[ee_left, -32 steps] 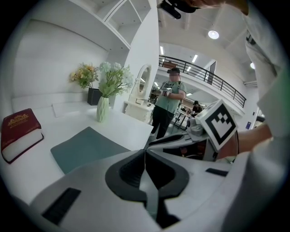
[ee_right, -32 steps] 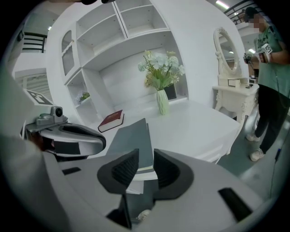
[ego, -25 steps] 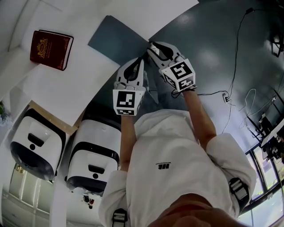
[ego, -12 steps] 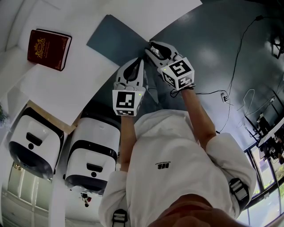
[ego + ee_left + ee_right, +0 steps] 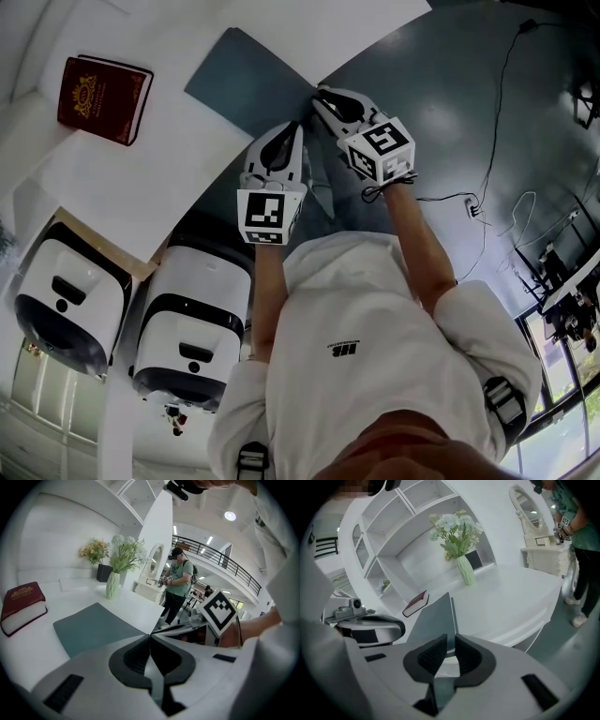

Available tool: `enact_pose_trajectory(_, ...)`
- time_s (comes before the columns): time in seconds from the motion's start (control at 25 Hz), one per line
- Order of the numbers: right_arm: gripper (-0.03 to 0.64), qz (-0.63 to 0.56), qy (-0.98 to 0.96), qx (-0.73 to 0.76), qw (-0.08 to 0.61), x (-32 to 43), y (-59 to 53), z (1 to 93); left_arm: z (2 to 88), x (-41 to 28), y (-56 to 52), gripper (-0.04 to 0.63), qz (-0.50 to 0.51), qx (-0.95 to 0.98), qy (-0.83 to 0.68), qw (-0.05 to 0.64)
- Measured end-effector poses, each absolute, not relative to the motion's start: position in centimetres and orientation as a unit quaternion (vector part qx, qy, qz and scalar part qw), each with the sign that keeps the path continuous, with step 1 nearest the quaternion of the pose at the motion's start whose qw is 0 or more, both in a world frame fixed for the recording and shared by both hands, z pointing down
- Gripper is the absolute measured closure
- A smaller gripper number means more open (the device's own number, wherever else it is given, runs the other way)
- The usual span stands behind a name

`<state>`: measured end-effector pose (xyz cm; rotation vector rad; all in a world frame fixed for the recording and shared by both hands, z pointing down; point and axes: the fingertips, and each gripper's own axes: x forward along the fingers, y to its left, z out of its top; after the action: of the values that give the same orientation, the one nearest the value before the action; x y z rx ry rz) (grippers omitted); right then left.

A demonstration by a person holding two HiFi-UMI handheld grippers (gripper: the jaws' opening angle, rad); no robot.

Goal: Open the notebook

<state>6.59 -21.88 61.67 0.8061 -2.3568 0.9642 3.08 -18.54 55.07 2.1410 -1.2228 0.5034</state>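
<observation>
- Chg vs a sec ago: right gripper (image 5: 321,97) jaws were wide and are now closing. Gap narrow, w/ the near corner of the notebook (image 5: 248,89) between the pads. Pads not seen pressing on it yet.
- Right gripper view: grey-blue slab runs up from the jaw gap (image 5: 450,641). A pale strip shows low in the gap; pages or tabletop, can't tell.
- Left gripper (image 5: 298,129): no real chg. Jaws together, tips meeting (image 5: 150,635) just beside the same corner, nothing visible between the pads.
- Notebook itself unchanged across the head views: flat, closed, on the white table (image 5: 169,178), one corner right at the table's corner.
- Read: the grasp step is underway and no lift has started. Task is at an early stage; cover not raised.
- Edges: table rim runs diagonally both ways from that corner. Both grippers reach in from over the dark floor (image 5: 450,103), so there's little support under the gripped corner. Judgement: the whole notebook could slide off the edge if pulled outward rather than up.
- Room: bare white top beyond and left of the notebook. Red book (image 5: 103,98) well apart; vase w/ flowers (image 5: 465,571) farther back. Space looks ample for the cover to swing inboard.
- Spine side: can't tell.
</observation>
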Motion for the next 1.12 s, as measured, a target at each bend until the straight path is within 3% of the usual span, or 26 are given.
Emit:
enact_pose_trajectory(0.2, 0.607, 0.354, -0.859, 0.292, 0.225, 6.9, -22.0, 61.0, 54.8, 2.9, -18.7, 0.595, 0.187, 0.806, -0.47, 0.306)
enact_pose_trajectory(1.12, 0.614, 0.305, -0.884, 0.291, 0.2, 6.0, -21.1, 55.8, 51.5, 1.5, -17.5, 0.595, 0.175, 0.803, -0.498, 0.276)
